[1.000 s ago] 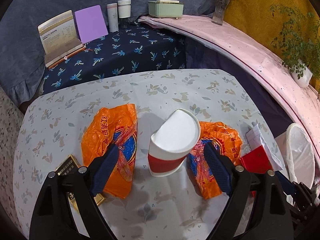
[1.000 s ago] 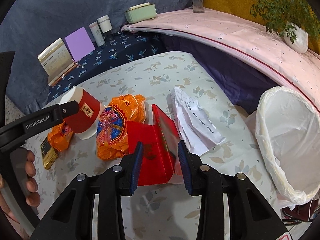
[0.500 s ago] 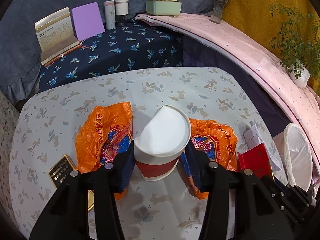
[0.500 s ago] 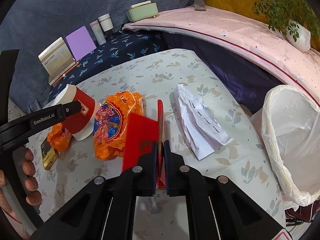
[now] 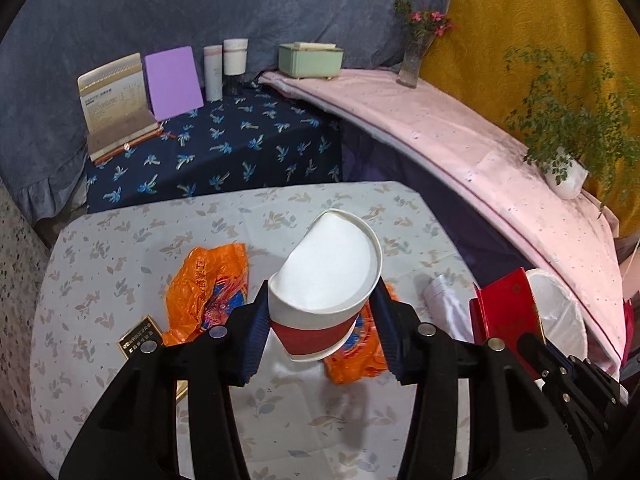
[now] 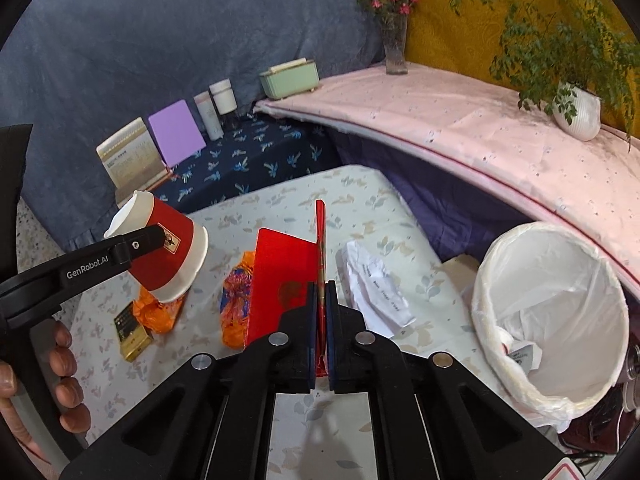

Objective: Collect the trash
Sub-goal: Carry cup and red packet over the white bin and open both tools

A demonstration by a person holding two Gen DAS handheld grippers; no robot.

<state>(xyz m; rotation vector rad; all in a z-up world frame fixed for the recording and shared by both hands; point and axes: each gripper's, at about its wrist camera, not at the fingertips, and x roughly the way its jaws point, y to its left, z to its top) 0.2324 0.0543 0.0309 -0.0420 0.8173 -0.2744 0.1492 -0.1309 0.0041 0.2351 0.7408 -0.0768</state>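
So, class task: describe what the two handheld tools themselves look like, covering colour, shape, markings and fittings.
Both tools are matt black plastic frames that fork into two angular fingers, each lined with a ribbed dark-blue pad. Round silver screw heads dot the frames. The left tool carries white "GenRobot.AI" lettering along its side. The right tool shows a red-and-white sticker corner at its base. No cables or sleeves are visible.

leaf-print table, orange wrappers, crumpled paper

A leaf-patterned tabletop is backed by grey-blue drapery, a yellow cloth and a pink-covered shelf.
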